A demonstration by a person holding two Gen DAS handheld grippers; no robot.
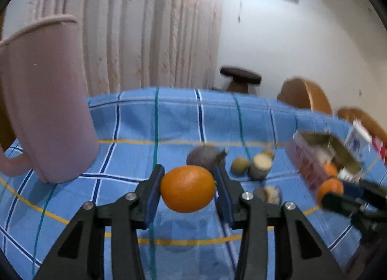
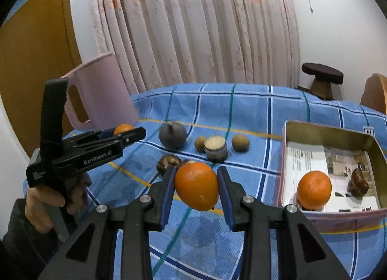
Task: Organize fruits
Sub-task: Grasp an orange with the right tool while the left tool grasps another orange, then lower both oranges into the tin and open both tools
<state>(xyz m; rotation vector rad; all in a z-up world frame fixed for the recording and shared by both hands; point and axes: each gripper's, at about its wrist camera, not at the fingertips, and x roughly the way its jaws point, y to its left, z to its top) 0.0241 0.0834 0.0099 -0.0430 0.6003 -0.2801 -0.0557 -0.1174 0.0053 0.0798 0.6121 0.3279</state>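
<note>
Gripping an orange (image 1: 187, 188) in left gripper (image 1: 188, 189) fingers above worktop (image 1: 169, 122) | clamping a second orange (image 2: 196, 186) in right gripper (image 2: 196, 186) beside tin (image 2: 324, 132) | sitting in tin: one orange (image 2: 314, 188), one brown fruit (image 2: 359, 183) | waiting loose on cloth: several brown fruits (image 2: 239, 143), seemingly early going

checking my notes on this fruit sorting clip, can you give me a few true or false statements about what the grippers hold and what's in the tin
1. The left gripper holds an orange. True.
2. The right gripper is open and holds nothing. False: it grips another orange.
3. The tin already contains an orange. True.
4. The pink jug lies tipped over on the tablecloth. False: it stands upright.
5. All fruit is off the cloth. False: the cut fruit and others sit there.
</note>
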